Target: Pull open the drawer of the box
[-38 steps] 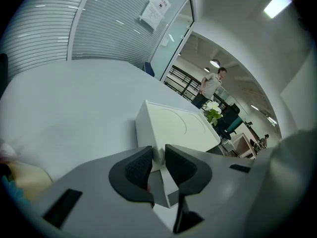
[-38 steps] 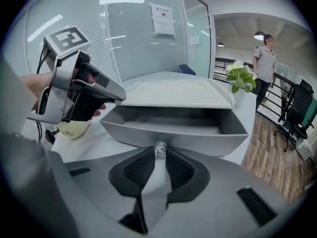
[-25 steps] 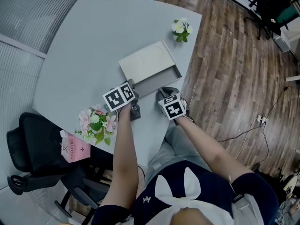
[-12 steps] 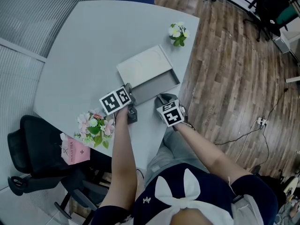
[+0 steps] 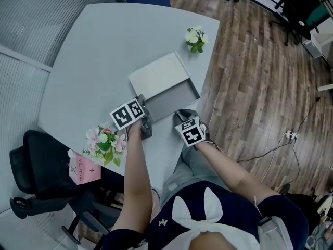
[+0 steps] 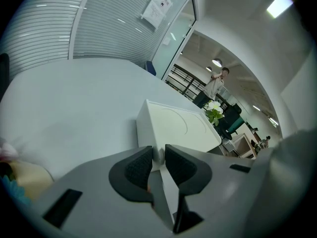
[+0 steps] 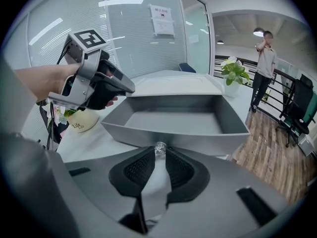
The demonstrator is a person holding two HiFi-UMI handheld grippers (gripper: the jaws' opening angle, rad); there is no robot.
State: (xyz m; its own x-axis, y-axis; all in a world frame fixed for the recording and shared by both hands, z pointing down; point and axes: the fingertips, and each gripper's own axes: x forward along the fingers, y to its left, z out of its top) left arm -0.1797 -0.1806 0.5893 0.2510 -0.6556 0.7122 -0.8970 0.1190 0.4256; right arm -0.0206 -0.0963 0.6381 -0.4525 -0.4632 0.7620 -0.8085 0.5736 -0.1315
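Observation:
A flat white box [image 5: 156, 76] lies on the grey table [image 5: 93, 51], its grey drawer [image 5: 174, 99] slid out toward me and empty. My left gripper [image 5: 143, 103] stands at the box's near left corner, and in the left gripper view its jaws [image 6: 158, 155] are shut on that white corner [image 6: 157, 153]. My right gripper [image 5: 180, 112] is at the drawer's front. In the right gripper view it [image 7: 159, 153] is shut on the small clear knob [image 7: 159, 148] in the middle of the drawer front [image 7: 178, 140].
A small pot of white flowers [image 5: 195, 37] stands behind the box near the table's right edge. A pink bouquet [image 5: 106, 139] and a pink carton [image 5: 83, 168] sit near left, above a black chair [image 5: 36, 165]. Wooden floor [image 5: 260, 87] lies right. A person [image 7: 265, 58] stands far off.
The drawer shows slightly further out of the box than a second ago, with the right gripper a little nearer me. The left gripper has kept its place at the box's corner.

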